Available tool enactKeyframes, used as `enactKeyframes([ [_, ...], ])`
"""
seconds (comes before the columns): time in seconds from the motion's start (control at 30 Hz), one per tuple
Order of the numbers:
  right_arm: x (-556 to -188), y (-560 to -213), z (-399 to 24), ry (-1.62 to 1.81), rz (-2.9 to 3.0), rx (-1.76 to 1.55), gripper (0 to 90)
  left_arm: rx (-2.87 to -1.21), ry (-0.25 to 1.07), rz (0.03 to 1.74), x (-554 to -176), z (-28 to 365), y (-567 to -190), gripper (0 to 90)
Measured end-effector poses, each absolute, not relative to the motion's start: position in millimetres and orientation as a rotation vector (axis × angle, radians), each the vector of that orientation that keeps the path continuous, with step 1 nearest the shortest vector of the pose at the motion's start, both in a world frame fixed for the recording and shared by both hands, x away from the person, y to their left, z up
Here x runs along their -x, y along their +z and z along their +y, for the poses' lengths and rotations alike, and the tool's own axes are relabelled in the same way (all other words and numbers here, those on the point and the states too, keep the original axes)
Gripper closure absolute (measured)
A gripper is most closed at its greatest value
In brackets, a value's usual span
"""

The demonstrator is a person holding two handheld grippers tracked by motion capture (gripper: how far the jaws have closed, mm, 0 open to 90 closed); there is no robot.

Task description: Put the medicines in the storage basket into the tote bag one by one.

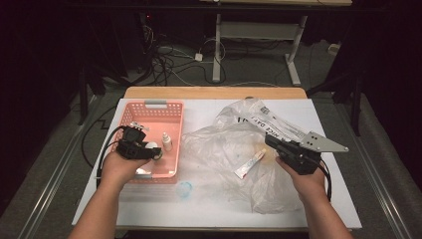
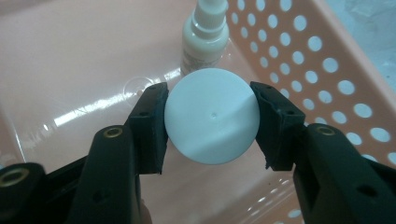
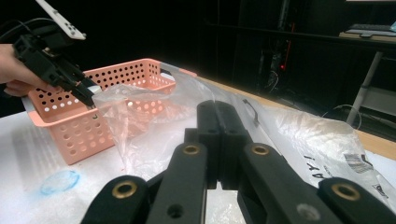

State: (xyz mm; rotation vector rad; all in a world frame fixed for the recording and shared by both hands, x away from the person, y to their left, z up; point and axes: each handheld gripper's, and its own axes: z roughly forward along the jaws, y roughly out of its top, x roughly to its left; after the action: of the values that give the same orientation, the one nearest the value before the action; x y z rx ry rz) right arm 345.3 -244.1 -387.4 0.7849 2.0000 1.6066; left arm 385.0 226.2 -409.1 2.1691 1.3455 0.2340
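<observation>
Left claw (image 2: 211,122) half-open around white disc (image 2: 211,116)

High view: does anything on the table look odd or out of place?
Yes. A pale blue smear marks the white table in front of the pink basket, like a stain or spill. A small tube lies loose on the crumpled plastic bag.

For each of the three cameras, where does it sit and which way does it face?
High view: above the person's side, facing forward and down on the table; both forearms, left gripper, right gripper.
Left gripper view: on the left gripper, facing down into the basket; its jaws hold a white disc.
Right gripper view: on the right gripper, facing across the bag; its jaws are shut.
Shared: all three show the basket.
</observation>
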Motion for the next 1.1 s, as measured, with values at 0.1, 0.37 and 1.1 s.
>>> enactKeyframes([
  [0.1, -345, -387, -244, 1.606, 1.997, -0.786, 90.0, -2.119, 0.237, 1.334, -378, 227, -410, 49.0],
  [0.37, -345, -387, -244, 1.607, 1.995, -0.783, 90.0, -2.055, 0.329, 1.263, -355, 222, -410, 49.0],
  [1.1, -347, -386, -243, 1.618, 1.997, -0.787, 90.0, -1.926, 0.464, 1.173, -326, 224, -416, 49.0],
])
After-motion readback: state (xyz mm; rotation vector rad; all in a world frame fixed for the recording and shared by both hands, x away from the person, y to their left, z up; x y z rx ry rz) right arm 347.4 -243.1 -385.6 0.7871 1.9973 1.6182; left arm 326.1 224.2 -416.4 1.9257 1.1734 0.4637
